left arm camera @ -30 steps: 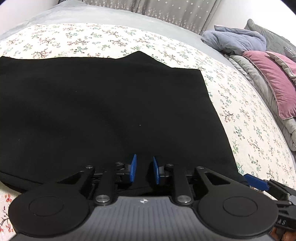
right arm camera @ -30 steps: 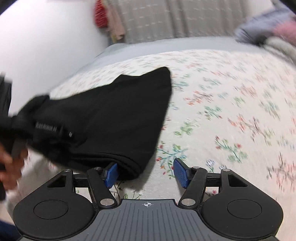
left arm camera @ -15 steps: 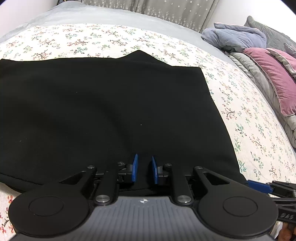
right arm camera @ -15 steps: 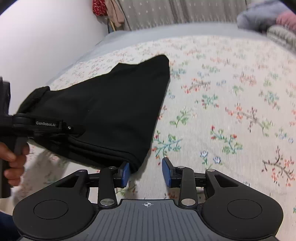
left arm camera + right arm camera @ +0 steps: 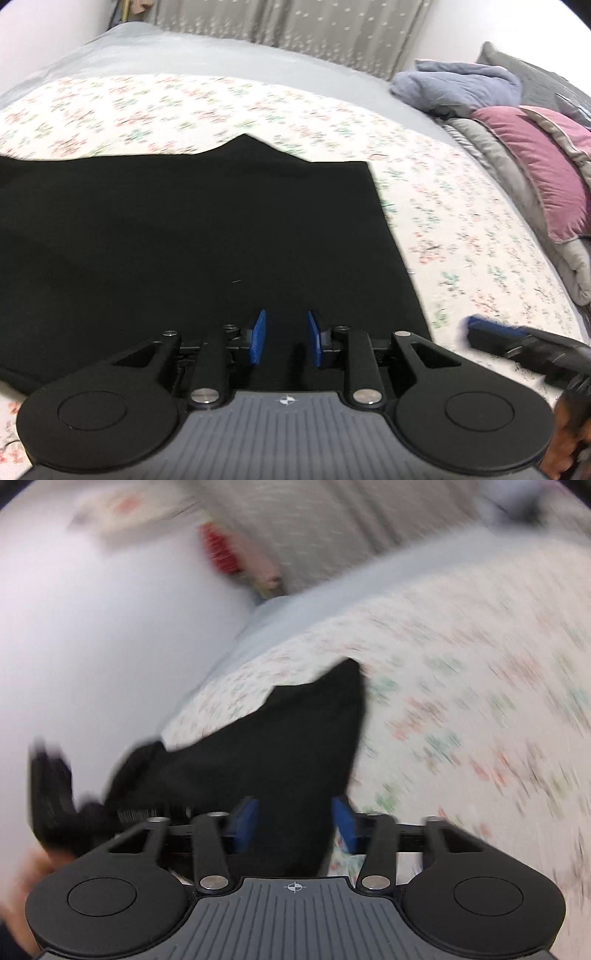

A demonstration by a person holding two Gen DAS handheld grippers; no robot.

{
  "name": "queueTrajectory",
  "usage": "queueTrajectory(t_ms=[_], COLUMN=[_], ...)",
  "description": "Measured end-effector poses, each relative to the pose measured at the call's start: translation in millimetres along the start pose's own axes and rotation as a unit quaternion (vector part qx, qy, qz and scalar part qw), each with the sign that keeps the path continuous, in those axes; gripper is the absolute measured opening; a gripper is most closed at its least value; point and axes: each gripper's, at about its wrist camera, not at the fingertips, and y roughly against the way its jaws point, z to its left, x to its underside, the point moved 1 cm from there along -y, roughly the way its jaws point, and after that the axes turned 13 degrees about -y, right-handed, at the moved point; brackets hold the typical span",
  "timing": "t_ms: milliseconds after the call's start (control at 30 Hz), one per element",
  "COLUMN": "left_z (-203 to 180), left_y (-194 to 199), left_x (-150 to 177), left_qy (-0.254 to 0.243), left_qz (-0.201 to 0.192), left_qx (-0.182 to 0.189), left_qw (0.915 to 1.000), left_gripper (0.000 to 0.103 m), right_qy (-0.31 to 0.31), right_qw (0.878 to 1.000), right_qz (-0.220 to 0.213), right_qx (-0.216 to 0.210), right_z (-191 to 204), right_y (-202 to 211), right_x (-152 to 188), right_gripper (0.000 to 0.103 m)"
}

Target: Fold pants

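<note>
Black pants lie folded flat on the floral bed sheet. My left gripper sits at their near edge with black cloth between its blue pads, and its jaws are opening. In the blurred right wrist view, the pants' near right corner fills the gap of my right gripper. Its jaws are closing onto that corner. The cloth rises at the left toward the left gripper's black frame. The right gripper's blue tip shows beside the pants' right edge.
A pink pillow, grey bedding and a blue-grey blanket are piled at the bed's right side. A grey curtain hangs behind the bed. A white wall stands to the left. A person's hand holds the right gripper.
The right gripper's jaws narrowed from wide apart and slid left around the pants' corner. The left gripper's pads spread a little. Both views shifted and blurred.
</note>
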Motion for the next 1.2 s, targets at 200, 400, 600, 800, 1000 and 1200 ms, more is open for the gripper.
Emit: queueTrajectory(t_ms=[200, 400, 600, 800, 1000, 1200], left_z=[-5.5, -7.3, -7.8, -8.1, -8.7, -7.8], left_y=[-25.9, -22.2, -21.2, -21.0, -20.4, -20.4], left_x=[8.3, 11.9, 12.7, 12.9, 13.1, 12.6], left_qy=[-0.027, -0.039, -0.035, -0.027, -0.027, -0.023], left_qz=[0.045, 0.051, 0.05, 0.05, 0.049, 0.049], left_qx=[-0.02, -0.031, -0.035, -0.033, -0.032, -0.033], left_qw=[0.9984, 0.9974, 0.9975, 0.9979, 0.9979, 0.998], left_gripper=[0.049, 0.05, 0.05, 0.05, 0.05, 0.05], right_qy=[0.089, 0.145, 0.091, -0.17, -0.246, -0.251], right_qw=[0.991, 0.981, 0.99, 0.979, 0.959, 0.96], right_qz=[0.083, 0.106, 0.1, 0.113, 0.117, 0.096], right_qx=[0.052, 0.075, 0.049, -0.026, -0.078, -0.082], right_z=[10.7, 20.5, 11.0, -54.9, -68.9, -65.7], right_y=[-42.2, -27.5, -9.4, -21.8, -31.2, -33.5], right_x=[31.7, 42.3, 22.4, 17.1, 19.2, 22.4], right_gripper=[0.011, 0.011, 0.018, 0.042, 0.042, 0.038])
